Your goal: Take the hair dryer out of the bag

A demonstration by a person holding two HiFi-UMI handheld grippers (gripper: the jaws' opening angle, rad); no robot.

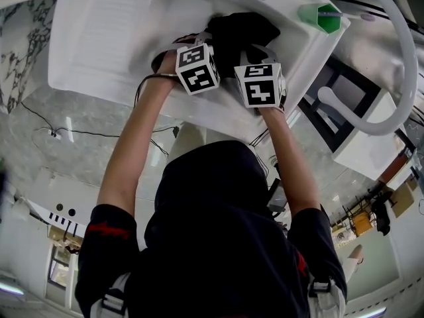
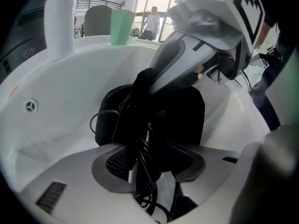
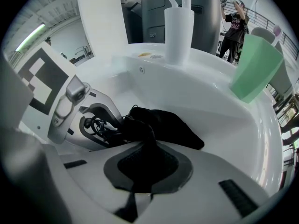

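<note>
Nearest in, the left gripper [image 2: 147, 171]: its jaws stand apart, and a tangle of black cord [image 2: 142, 190] runs up between the pads without being pinched. That is the first worry. If they close on loose loops alone, the cord could simply pay out, or slither free, and nothing heavier would follow.

Beside it, the right gripper [image 3: 147, 169] has its jaws closed tight on a fold of the black bag [image 3: 173, 125], pinning the cloth down (only a thin pinch of fabric, by the look of it). If that fold slips, the whole bag probably lifts along with whatever the left side pulls.

The hair dryer itself? Its body cannot be made out. Judging by the cord spilling from the bag's mouth, it sits inside the dark cloth. A plug or coil could catch on that opening and jam the exit.

Under it all, the white basin [image 3: 224, 120] looks smooth and sloped, so the bag may skate. Further back on the rim, a green cup [image 3: 254, 69] stands well apart, at risk only from a wide swing.
</note>
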